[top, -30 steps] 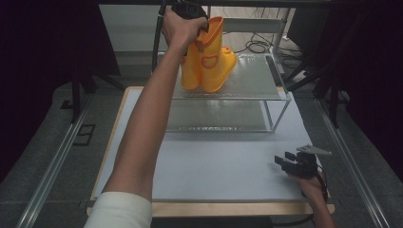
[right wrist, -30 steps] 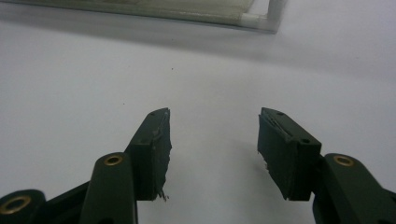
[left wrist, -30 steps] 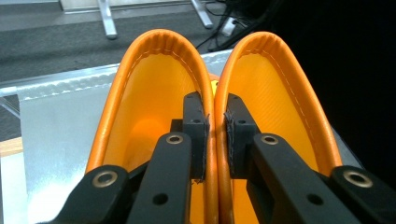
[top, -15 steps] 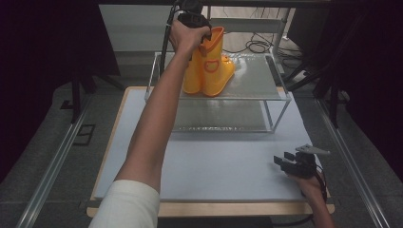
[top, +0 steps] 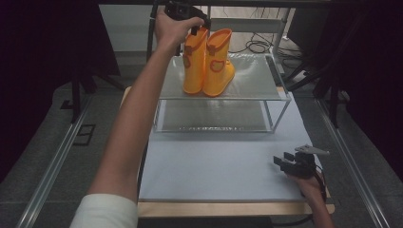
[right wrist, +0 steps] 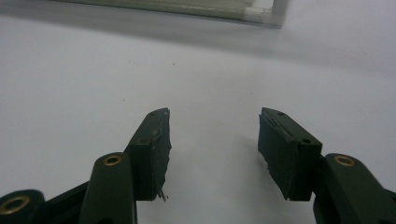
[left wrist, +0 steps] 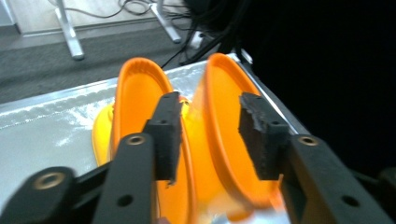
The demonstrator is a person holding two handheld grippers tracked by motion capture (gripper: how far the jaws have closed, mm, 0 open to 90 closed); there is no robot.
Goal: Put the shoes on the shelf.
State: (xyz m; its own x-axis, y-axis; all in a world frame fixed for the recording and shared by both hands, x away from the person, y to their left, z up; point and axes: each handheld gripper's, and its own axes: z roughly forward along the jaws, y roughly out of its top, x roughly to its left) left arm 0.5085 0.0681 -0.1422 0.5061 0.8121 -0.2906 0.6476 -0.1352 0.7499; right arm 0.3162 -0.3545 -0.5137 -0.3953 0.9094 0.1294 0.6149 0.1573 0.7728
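So the landmark here is the two-tier metal-framed shelf rack (top: 278, 97) standing at the far end of the pale table mat (top: 214, 166). Going left to right: the person's left arm reaches way out over the rack's top-left corner, and the left gripper (top: 192, 23) sits right above the pair of bright orange rubber rain boots (top: 209, 64), which stand upright side by side on the left half of the rack's top shelf, toes pointing back toward the person. In the left gripper view the black pads (left wrist: 166, 135) straddle the touching rims of the two boots (left wrist: 205, 140), one pad inside each boot opening, with daylight between pads and rubber. The jaws have just been opening, so I read this as the release: boots parked on the top shelf and let go, not a pickup.

Further right, well in front of the rack near the mat's front-right corner, the right gripper (top: 285, 161) rests low in the person's right hand, jaws spread wide with nothing but bare mat between them (right wrist: 212, 144).

Next move, I'd guess: lift the left gripper straight up out of the boot openings before pulling back. Drag it sideways and a pad could catch a rim and tip a boot off the shelf.
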